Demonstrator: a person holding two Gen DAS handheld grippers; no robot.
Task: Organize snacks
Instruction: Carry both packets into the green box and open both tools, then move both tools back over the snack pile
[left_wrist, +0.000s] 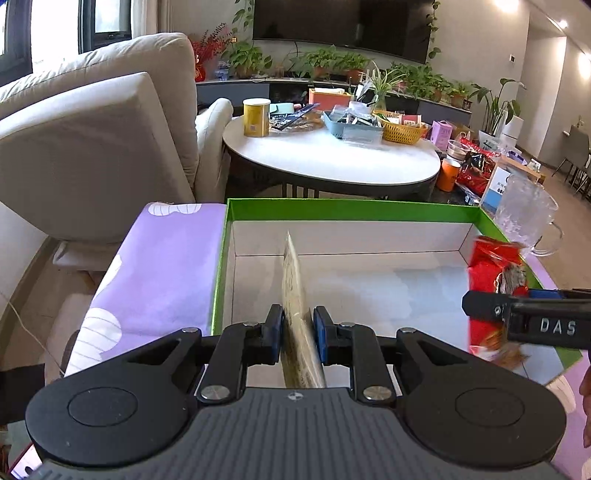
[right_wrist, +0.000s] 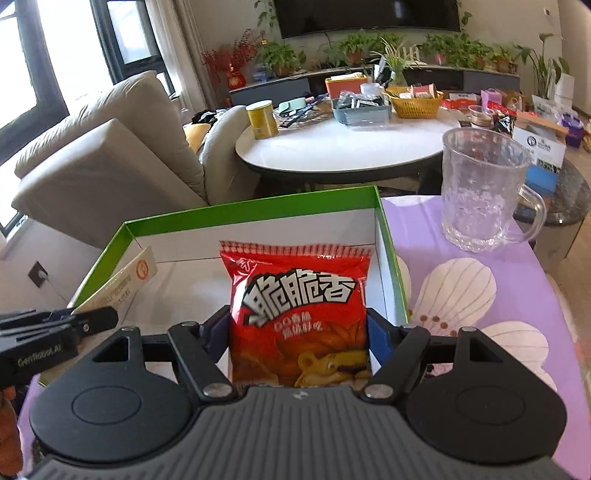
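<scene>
A green-rimmed box (left_wrist: 332, 206) with a white inside stands on a purple cloth; it also shows in the right wrist view (right_wrist: 258, 206). My left gripper (left_wrist: 298, 332) is shut on a flat beige snack packet (left_wrist: 295, 288), held edge-on over the box's near left part; the packet also shows in the right wrist view (right_wrist: 125, 280). My right gripper (right_wrist: 297, 332) is shut on a red snack bag (right_wrist: 299, 302), held over the box's right side. From the left wrist view the red bag (left_wrist: 491, 269) and the right gripper (left_wrist: 517, 310) are at the right.
A clear glass mug (right_wrist: 484, 192) stands on the purple cloth (right_wrist: 461, 295) right of the box. Beyond is a round white table (right_wrist: 332, 144) with a yellow can (right_wrist: 262, 120), baskets and clutter. A beige sofa (left_wrist: 92, 140) is at the left.
</scene>
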